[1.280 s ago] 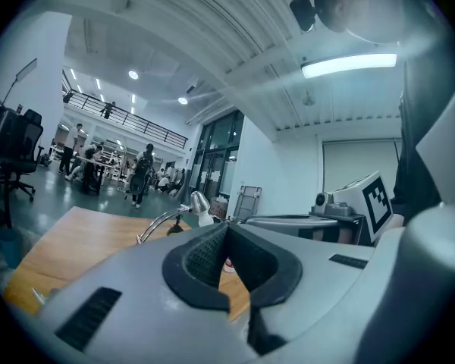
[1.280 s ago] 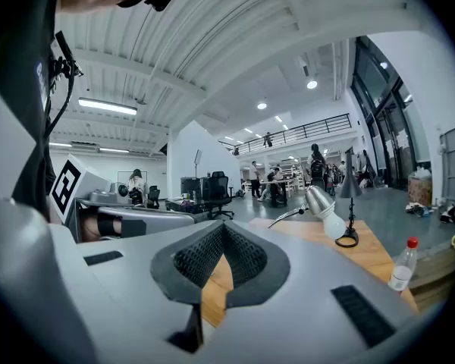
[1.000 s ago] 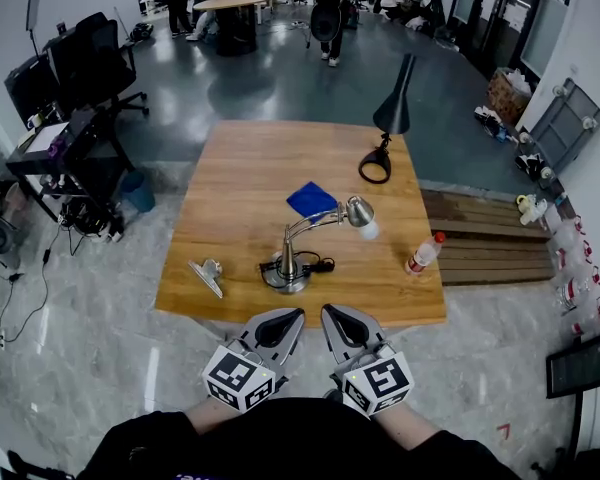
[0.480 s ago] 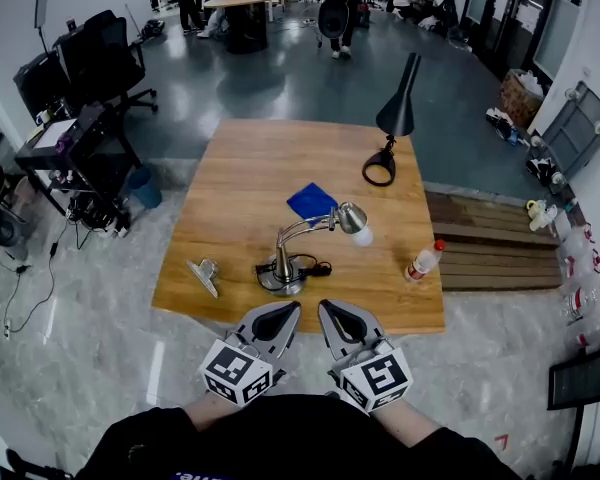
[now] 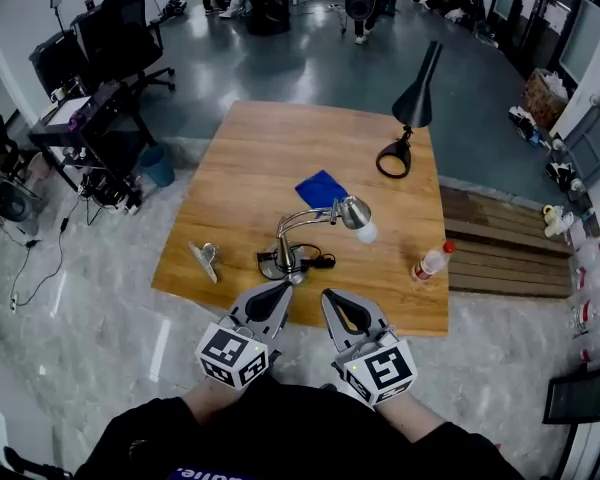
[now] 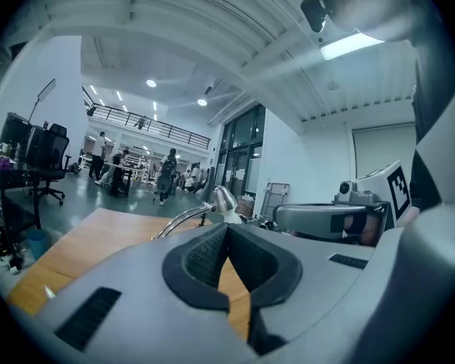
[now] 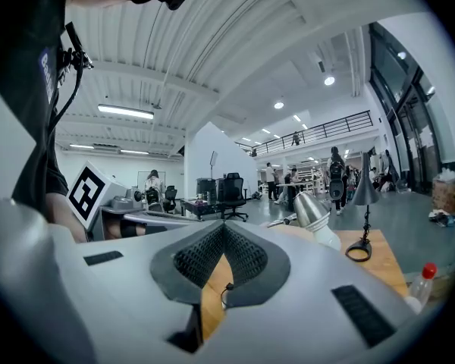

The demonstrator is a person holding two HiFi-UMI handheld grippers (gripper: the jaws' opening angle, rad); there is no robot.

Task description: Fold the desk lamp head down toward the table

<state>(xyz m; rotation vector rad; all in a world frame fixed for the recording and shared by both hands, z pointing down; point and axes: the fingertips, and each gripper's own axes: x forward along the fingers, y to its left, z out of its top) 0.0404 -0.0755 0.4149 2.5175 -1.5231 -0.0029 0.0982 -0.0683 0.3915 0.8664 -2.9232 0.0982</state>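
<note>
The silver desk lamp (image 5: 286,258) stands by the bench's (image 5: 230,168) near edge, its head (image 5: 355,211) raised on a curved arm, reaching toward the right edge. The left claw (image 5: 280,290) and right claw (image 5: 330,296) – both clenched, grasping nothing – hover side by side at that near edge, apart from the lamp

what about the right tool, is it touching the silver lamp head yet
Apart. The head view shows bare tabletop between the right tool and the silver lamp head; the right gripper view agrees.
</note>
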